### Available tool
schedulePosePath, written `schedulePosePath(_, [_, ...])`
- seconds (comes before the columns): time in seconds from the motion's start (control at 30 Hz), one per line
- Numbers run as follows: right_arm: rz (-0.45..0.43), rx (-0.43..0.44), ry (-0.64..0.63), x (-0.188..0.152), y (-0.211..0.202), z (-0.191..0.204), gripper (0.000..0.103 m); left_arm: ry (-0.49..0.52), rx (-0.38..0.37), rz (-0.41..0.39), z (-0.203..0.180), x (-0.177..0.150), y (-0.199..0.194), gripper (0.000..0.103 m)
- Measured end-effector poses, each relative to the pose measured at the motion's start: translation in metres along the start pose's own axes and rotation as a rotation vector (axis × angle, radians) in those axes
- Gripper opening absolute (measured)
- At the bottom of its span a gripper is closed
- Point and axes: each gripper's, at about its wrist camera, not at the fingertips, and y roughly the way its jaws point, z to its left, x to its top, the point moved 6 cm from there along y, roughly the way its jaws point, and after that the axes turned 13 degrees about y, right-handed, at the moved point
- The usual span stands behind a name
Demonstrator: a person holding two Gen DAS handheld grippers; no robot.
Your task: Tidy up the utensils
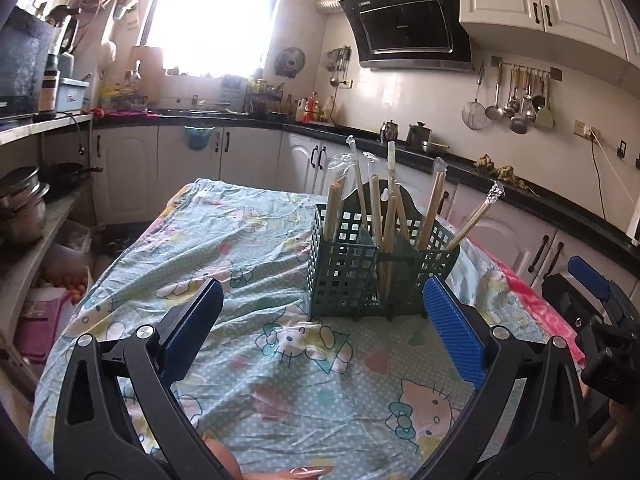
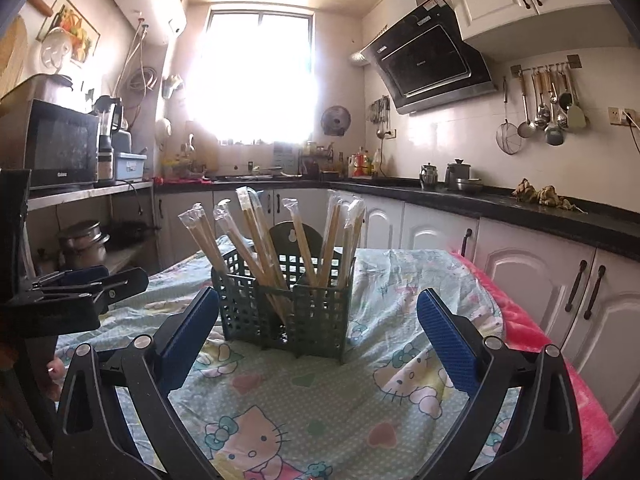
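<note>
A dark green slotted utensil holder [image 1: 344, 276] stands on a table covered with a cartoon-cat cloth [image 1: 248, 240]. Several wrapped pairs of wooden chopsticks [image 1: 376, 216] stand upright and leaning in its compartments. My left gripper [image 1: 324, 320] is open and empty, just in front of the holder. My right gripper [image 2: 318, 320] is open and empty, facing the same holder [image 2: 312, 320] and its chopsticks [image 2: 304, 236]. The right gripper shows at the right edge of the left wrist view [image 1: 592, 312]; the left gripper shows at the left of the right wrist view [image 2: 80, 284].
A pink blanket [image 2: 552, 344] lies along the table's right side. Kitchen counters with white cabinets [image 2: 520, 256] run behind and to the right. Shelves with pots [image 1: 24, 208] and a microwave [image 2: 60, 144] stand at the left. Ladles hang on the wall [image 1: 516, 100].
</note>
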Motion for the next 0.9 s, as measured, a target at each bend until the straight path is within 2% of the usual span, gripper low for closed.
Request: schedulePosePath(0.9, [0.016, 0.015, -0.008, -0.0091, 0.0014, 0.0066, 0.097, -0.009, 0.001, -0.017, 0.001, 0.0033, -0.0061, 0.092])
